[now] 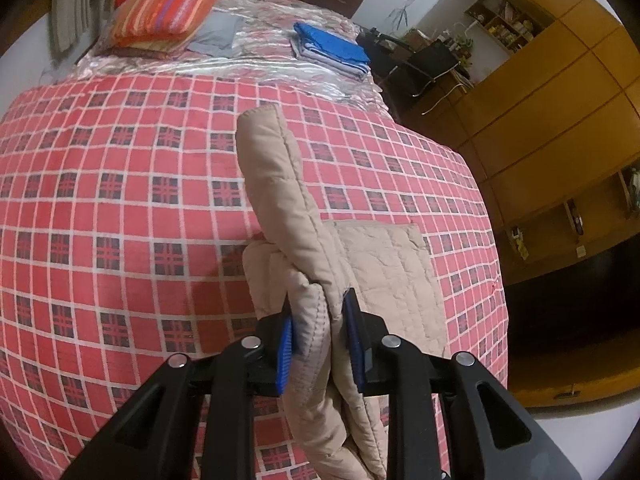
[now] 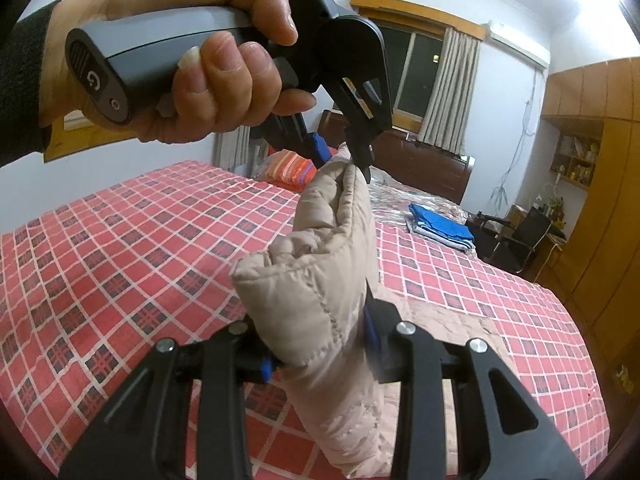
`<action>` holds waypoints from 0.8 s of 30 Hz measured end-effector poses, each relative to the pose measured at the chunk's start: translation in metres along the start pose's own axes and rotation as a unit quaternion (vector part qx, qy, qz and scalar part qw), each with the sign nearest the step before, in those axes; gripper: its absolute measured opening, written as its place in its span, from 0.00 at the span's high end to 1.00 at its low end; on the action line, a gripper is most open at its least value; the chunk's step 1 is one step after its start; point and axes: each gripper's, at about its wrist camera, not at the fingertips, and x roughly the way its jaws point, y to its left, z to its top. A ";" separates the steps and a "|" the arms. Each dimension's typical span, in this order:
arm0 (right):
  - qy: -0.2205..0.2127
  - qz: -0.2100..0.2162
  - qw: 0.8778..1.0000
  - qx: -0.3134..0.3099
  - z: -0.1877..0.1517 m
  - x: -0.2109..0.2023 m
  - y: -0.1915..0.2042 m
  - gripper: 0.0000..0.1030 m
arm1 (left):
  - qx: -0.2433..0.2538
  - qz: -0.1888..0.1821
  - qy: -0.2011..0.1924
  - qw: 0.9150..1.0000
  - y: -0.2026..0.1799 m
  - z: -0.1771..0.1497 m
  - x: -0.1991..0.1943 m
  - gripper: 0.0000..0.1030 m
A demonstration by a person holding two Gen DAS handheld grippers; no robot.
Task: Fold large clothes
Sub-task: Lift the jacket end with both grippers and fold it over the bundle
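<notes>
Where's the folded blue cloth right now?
The blue cloth lies on the far right of the bed, atop a small folded stack on the shiny cover, right of the striped pillow.

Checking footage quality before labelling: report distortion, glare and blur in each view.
Left wrist view: strong fisheye bulge in the checked bedspread, dark corner vignetting, sheen on the shiny cover, jacket sharp. Right wrist view: curved walls, hand looms large, window dark, slight softness.
</notes>
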 end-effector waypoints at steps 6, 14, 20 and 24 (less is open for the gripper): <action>-0.010 -0.006 1.000 0.025 -0.004 -0.008 -0.021 0.69 | 0.017 0.011 0.002 1.000 -0.029 0.004 0.005 0.77; -0.014 -0.011 0.998 0.068 -0.016 -0.016 -0.055 0.69 | 0.045 0.026 0.007 0.999 -0.079 0.006 0.020 0.77; -0.017 -0.013 0.996 0.089 -0.027 -0.023 -0.077 0.69 | 0.059 0.044 0.012 0.997 -0.110 0.007 0.035 0.77; -0.018 -0.011 0.994 0.110 -0.033 -0.026 -0.093 0.70 | 0.071 0.052 0.015 0.996 -0.131 0.007 0.045 0.77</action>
